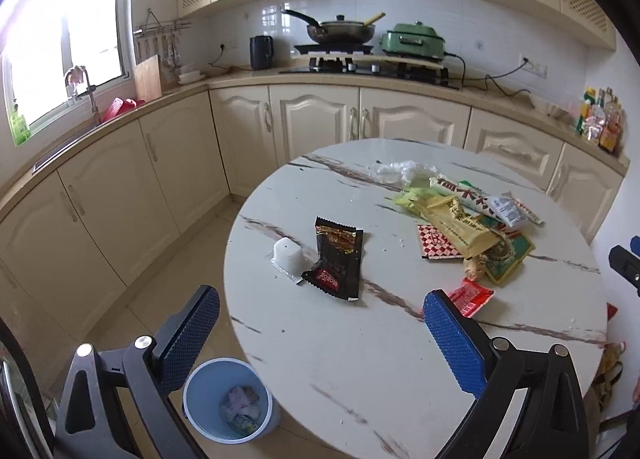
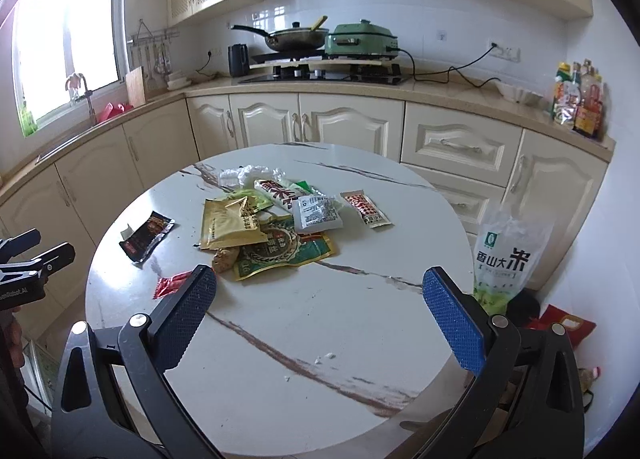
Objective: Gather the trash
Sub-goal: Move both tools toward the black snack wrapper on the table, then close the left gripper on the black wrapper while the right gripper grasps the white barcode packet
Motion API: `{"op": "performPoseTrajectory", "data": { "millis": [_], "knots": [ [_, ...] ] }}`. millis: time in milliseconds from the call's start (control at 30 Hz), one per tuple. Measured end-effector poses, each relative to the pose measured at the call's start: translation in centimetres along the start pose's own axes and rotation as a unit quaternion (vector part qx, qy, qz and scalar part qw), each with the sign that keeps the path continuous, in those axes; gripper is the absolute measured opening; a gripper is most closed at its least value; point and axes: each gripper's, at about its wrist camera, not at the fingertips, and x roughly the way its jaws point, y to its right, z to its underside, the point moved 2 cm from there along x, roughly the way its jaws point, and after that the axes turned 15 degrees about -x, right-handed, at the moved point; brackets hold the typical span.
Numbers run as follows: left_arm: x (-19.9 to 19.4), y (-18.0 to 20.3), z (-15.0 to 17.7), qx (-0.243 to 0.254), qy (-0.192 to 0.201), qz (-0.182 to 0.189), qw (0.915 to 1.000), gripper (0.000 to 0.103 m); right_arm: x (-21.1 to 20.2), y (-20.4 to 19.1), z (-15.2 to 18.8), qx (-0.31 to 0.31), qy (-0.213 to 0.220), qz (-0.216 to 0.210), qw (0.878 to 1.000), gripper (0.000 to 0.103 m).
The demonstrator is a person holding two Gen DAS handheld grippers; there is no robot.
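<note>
Wrappers lie on a round white marble table. A black wrapper and a white plastic cup lie at its left. A red wrapper lies near the front. A pile with a yellow packet, a green packet and a white sachet sits further back. A blue bin with some trash stands on the floor at the table's left. My left gripper and right gripper are both open and empty above the table's near edge.
Cream kitchen cabinets and a counter with a stove, a pan and a green cooker run behind the table. A rice bag stands on the floor at the table's right, with a red bag beside it.
</note>
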Motion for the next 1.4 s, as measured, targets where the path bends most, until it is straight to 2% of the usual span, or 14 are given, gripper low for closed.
{"op": "performPoseTrajectory", "data": {
  "millis": [133, 233, 400, 467, 633, 833, 1000, 1067, 1133, 1200, 1300, 1400],
  "knots": [
    [5.9, -0.2, -3.3, -0.001, -0.035, 0.016, 0.9993, 0.077, 3.3, 0.6, -0.7, -0.007, -0.019, -0.008, 1.0, 0.103],
    [9.5, -0.2, -5.9, 0.0, -0.047, 0.02, 0.9987, 0.076, 5.6, 1.0, -1.1, -0.013, -0.029, -0.015, 0.999, 0.103],
    [14.3, -0.6, -7.9, 0.008, -0.065, 0.014, 0.9978, 0.071, 8.1, 1.3, -1.4, -0.016, -0.037, -0.03, 0.999, 0.103],
    [15.3, -0.7, -8.7, 0.017, -0.058, 0.011, 0.9981, 0.071, 8.8, 1.4, -1.4, -0.016, -0.039, -0.036, 0.998, 0.103],
    [16.5, -0.3, -9.4, 0.033, -0.057, 0.024, 0.9975, 0.07, 10.0, 1.5, -1.4, -0.02, -0.044, -0.043, 0.998, 0.103],
    [15.1, -1.5, -8.6, -0.001, -0.046, 0.065, 0.9968, 0.07, 9.9, 2.3, -1.1, -0.009, -0.038, -0.044, 0.998, 0.103],
    [11.6, -4.0, -5.1, 0.0, -0.051, 0.059, 0.9969, 0.07, 9.8, 2.5, -0.7, -0.004, -0.038, -0.049, 0.998, 0.103],
    [10.3, -3.8, -4.0, -0.002, -0.056, 0.066, 0.9962, 0.07, 9.8, 2.6, -0.5, -0.001, -0.039, -0.05, 0.998, 0.103],
    [11.4, -3.8, -3.7, -0.006, -0.075, 0.059, 0.9954, 0.069, 9.8, 2.8, -0.4, 0.0, -0.039, -0.052, 0.998, 0.103],
    [12.2, -3.9, -3.9, -0.015, -0.083, 0.054, 0.995, 0.062, 9.8, 2.7, -0.3, 0.0, -0.04, -0.052, 0.998, 0.103],
    [12.9, -3.1, -4.4, -0.014, -0.081, 0.058, 0.9949, 0.059, 9.8, 2.7, -0.1, 0.0, -0.041, -0.053, 0.998, 0.103],
    [13.3, -1.7, -4.6, -0.004, -0.09, 0.073, 0.9933, 0.046, 9.9, 2.9, 0.0, 0.0, -0.045, -0.049, 0.998, 0.103]
  ]
}}
